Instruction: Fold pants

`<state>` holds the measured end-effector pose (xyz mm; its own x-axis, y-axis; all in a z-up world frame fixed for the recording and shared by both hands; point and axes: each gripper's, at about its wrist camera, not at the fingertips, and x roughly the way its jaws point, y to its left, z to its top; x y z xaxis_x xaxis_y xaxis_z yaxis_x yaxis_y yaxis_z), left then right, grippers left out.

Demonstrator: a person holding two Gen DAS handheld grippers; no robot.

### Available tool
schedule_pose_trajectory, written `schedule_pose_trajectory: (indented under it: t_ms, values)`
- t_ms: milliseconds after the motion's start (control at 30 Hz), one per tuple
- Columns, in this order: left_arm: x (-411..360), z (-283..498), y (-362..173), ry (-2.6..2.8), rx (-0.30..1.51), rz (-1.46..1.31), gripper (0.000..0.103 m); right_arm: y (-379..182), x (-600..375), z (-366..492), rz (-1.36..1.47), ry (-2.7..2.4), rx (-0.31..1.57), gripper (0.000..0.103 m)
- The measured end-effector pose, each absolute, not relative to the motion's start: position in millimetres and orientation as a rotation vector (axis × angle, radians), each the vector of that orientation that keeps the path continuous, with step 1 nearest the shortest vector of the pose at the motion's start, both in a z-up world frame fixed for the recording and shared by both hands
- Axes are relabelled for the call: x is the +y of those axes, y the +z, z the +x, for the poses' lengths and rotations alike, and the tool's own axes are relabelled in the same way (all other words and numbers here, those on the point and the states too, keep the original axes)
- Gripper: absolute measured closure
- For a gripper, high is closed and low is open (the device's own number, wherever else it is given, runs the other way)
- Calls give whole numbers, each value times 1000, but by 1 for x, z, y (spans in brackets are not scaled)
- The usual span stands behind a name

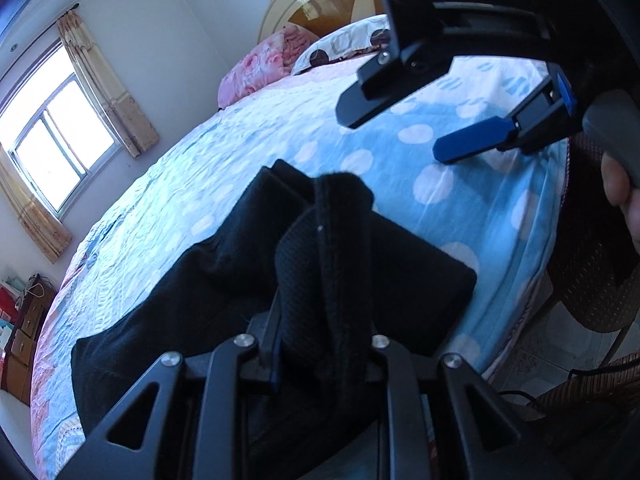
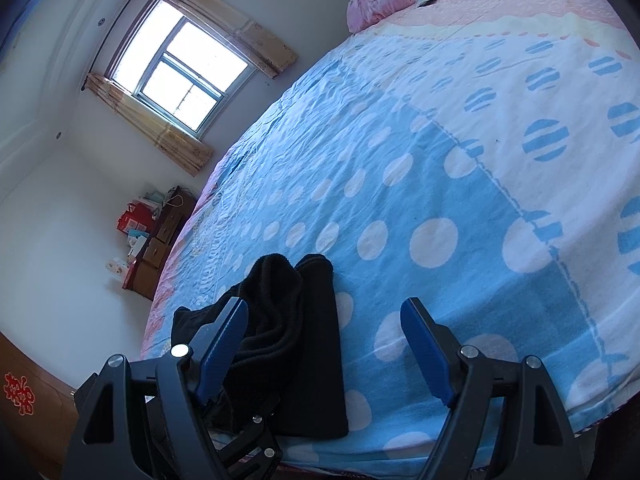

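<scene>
Gripping one pair of black pants (image 1: 320, 248) on the bed (image 1: 224, 168).
Two grippers: left gripper (image 1: 320, 320) clamped narrow on a raised fold; right gripper (image 2: 324, 344) wide apart, empty, just beside the pants.

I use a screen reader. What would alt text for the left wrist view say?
The left gripper is clamped on a bunched fold of black pants over a blue dotted bed; the right gripper hangs open beyond.

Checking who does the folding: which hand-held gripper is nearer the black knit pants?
Left. The left hand-held gripper is shut on the black knit pants; the right hand-held gripper hangs open beside them.
</scene>
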<state>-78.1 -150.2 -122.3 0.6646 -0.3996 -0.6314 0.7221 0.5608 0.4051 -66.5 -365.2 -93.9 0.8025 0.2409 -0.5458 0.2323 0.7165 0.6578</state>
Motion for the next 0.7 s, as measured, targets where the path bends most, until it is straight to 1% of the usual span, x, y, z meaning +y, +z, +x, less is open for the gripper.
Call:
schedule_pose_trajectory:
  t_ms: [233, 467, 500, 567, 600, 633, 667, 700]
  values:
    - [-152, -76, -124, -686, 502, 719, 81, -94, -372, -69, 807, -15, 644, 23]
    - [-153, -97, -132, -658, 402, 882, 80, -96, -374, -69, 790, -18, 653, 23]
    - [-150, -100, -129, -674, 400, 891, 77, -96, -374, -69, 787, -18, 653, 23]
    - [-139, -106, -121, -725, 395, 899, 61, -94, -375, -69, 777, -25, 648, 23]
    - [-135, -107, -117, -741, 396, 887, 46, -93, -376, -70, 772, -32, 645, 23]
    - [-128, -106, -111, -758, 403, 858, 27, -92, -377, -71, 764, -40, 640, 23]
    - [-117, -103, -101, -775, 426, 799, 20, -90, -378, -71, 754, -46, 638, 23]
    - [-109, -99, -94, -783, 448, 758, 15, -90, -379, -71, 753, -40, 638, 23]
